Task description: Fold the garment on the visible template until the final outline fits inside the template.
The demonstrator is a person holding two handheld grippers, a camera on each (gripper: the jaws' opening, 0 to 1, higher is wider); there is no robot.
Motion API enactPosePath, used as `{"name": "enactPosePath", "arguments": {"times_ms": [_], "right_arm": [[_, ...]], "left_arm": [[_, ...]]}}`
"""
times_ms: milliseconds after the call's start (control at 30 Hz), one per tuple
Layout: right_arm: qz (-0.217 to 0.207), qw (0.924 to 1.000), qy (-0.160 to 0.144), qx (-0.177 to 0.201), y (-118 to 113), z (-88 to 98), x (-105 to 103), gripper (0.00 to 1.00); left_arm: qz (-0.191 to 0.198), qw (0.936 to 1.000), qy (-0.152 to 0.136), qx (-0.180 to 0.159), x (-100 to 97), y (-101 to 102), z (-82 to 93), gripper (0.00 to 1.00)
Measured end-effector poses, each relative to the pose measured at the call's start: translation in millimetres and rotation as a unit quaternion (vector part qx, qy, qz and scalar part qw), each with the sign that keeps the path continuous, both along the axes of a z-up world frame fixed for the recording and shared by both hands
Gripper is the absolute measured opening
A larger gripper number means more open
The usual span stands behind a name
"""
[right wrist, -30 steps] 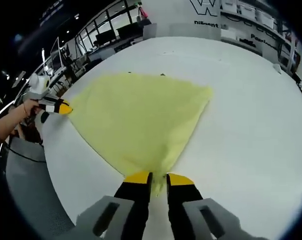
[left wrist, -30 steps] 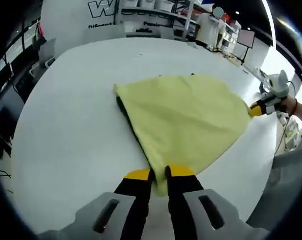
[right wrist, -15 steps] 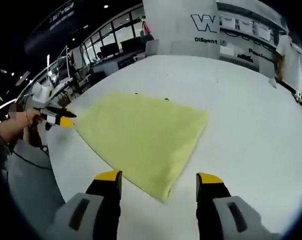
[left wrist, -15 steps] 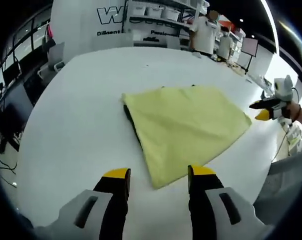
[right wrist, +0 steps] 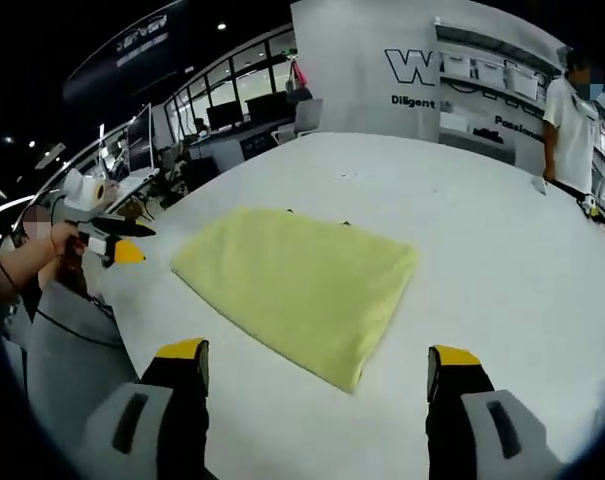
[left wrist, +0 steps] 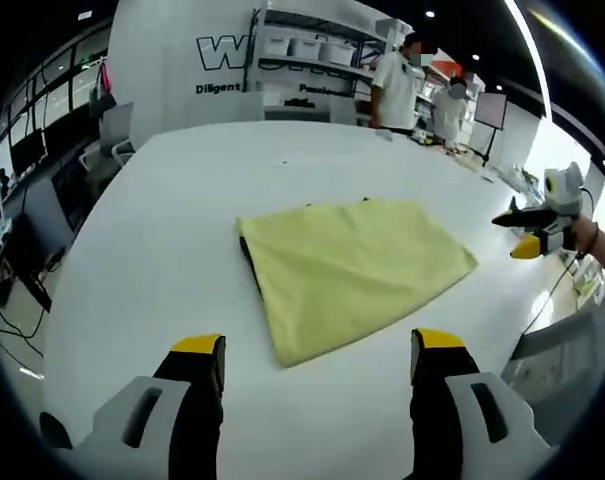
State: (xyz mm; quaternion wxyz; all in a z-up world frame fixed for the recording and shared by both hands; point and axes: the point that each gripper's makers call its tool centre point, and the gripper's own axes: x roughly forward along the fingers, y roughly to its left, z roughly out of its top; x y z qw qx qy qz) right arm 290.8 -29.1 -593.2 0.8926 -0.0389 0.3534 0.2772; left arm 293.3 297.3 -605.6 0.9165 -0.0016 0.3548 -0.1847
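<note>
A yellow garment (left wrist: 354, 262) lies folded flat as a rough rectangle on the white table (left wrist: 162, 250). A thin dark strip of the template (left wrist: 248, 258) peeks out along its left edge. My left gripper (left wrist: 319, 345) is open and hangs just short of the garment's near edge, holding nothing. My right gripper (right wrist: 318, 352) is also open, back from the near corner of the garment (right wrist: 300, 280). The right gripper (left wrist: 527, 232) appears at the table's right edge in a hand, and the left gripper (right wrist: 114, 246) at the table's left edge.
Two people (left wrist: 394, 85) stand at the far side by shelves with white bins; one of them (right wrist: 572, 120) is near the table's far right corner. Desks and chairs (right wrist: 222, 110) lie beyond the table. Bare white tabletop surrounds the garment on all sides.
Both grippers were shut on the garment's near corners, then let go, opened wide and drew back. The garment has settled flat on the table.
</note>
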Motion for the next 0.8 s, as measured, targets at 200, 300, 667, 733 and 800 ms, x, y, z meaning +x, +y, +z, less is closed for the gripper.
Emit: {"name": "enactPosePath", "arguments": {"times_ms": [200, 300, 667, 733, 800], "right_arm": [[0.004, 1.0, -0.005, -0.002, -0.3, 5.0, -17.7, 0.99], [0.004, 1.0, -0.006, -0.005, -2.0, 5.8, -25.8, 0.99], [-0.01, 0.9999, -0.009, 0.001, -3.3, 8.5, -45.8, 0.99], [-0.012, 0.9999, -0.011, -0.003, -3.9, 8.6, -49.0, 0.99], [-0.014, 0.9998, -0.013, -0.001, -3.8, 9.9, -51.2, 0.99]], "left_arm": [[-0.005, 0.9999, -0.008, 0.007, -16.8, -1.8, 10.1, 0.9], [-0.002, 0.9999, -0.011, 0.011, -21.5, 0.0, 13.2, 0.95], [0.014, 0.9997, -0.018, 0.013, -29.6, 5.6, 25.1, 0.99], [0.013, 0.9996, -0.016, 0.017, -32.4, 5.5, 26.4, 0.99], [0.013, 0.9996, -0.019, 0.019, -34.2, 5.4, 28.3, 0.99]]}}
